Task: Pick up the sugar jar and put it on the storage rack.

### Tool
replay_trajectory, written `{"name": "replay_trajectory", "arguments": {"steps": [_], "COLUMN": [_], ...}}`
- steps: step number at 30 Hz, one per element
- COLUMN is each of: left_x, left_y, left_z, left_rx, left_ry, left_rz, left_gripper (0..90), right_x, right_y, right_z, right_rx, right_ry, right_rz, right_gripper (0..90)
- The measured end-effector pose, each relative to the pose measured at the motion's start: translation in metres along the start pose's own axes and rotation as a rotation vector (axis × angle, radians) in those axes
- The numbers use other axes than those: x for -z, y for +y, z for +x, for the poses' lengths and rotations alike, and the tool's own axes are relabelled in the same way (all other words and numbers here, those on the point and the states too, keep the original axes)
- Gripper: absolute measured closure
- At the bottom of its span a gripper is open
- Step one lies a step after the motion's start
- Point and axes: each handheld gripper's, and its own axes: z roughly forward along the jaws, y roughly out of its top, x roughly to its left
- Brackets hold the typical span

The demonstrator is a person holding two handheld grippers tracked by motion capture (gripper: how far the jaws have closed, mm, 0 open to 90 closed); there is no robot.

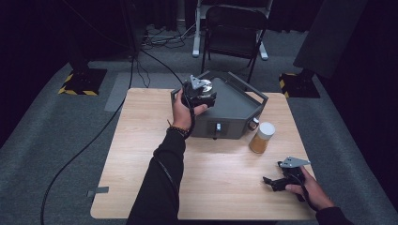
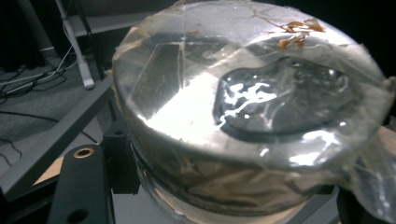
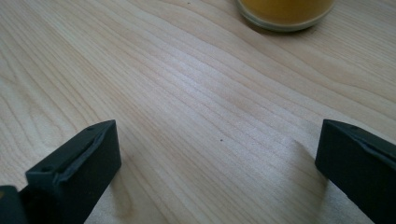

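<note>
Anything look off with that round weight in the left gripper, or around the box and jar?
The round weight clamped in the left gripper is wrapped in clear tape that is wrinkled, peeling at the edges, with brownish bits stuck near the rim. It is held over the grey box. The jar stands upright; nothing spilled.

There are 2 grippers: the left gripper (image 1: 201, 92) and the right gripper (image 1: 277, 182). There is 1 wooden table (image 1: 141, 159), 1 grey box (image 1: 234, 110), 1 jar (image 1: 262, 137), 1 shiny round lid (image 2: 243, 107) and 1 chair (image 1: 232, 30).
</note>
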Motion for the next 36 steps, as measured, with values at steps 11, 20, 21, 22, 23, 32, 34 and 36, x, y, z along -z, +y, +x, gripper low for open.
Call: {"name": "replay_trajectory", "arguments": {"steps": [11, 20, 21, 22, 23, 32, 34, 36], "left_x": [-0.013, -0.02, -0.021, -0.021, -0.021, -0.021, -0.021, -0.021], "left_y": [-0.004, -0.007, -0.008, -0.009, -0.009, -0.013, -0.013, -0.014], "left_z": [-0.002, -0.005, -0.004, -0.003, -0.004, -0.005, -0.004, -0.004], "left_rx": [-0.011, -0.022, -0.02, -0.016, -0.015, -0.027, -0.027, -0.028], "left_ry": [0.016, 0.033, 0.03, 0.026, 0.025, 0.045, 0.049, 0.056], "left_rz": [0.04, 0.069, 0.066, 0.065, 0.064, 0.053, 0.054, 0.053], "left_gripper": [30.7, 30.6, 30.6, 30.6, 30.6, 26.4, 24.7, 20.8], "right_x": [0.0, 0.0, 0.0, 0.0, 0.0, 0.0, 0.0, 0.0], "right_y": [0.0, 0.0, 0.0, 0.0, 0.0, 0.0, 0.0, 0.0], "right_z": [0.0, 0.0, 0.0, 0.0, -0.001, -0.001, -0.001, -0.001], "right_rx": [0.002, 0.003, 0.003, 0.003, 0.003, 0.003, 0.003, 0.003], "right_ry": [0.001, 0.001, 0.001, 0.001, 0.002, 0.002, 0.002, 0.002], "right_rz": [0.001, 0.001, 0.001, 0.001, 0.001, 0.0, 0.0, 0.001], "right_gripper": [0.0, 0.0, 0.0, 0.0, 0.0, 0.0, 0.0, 0.0]}}
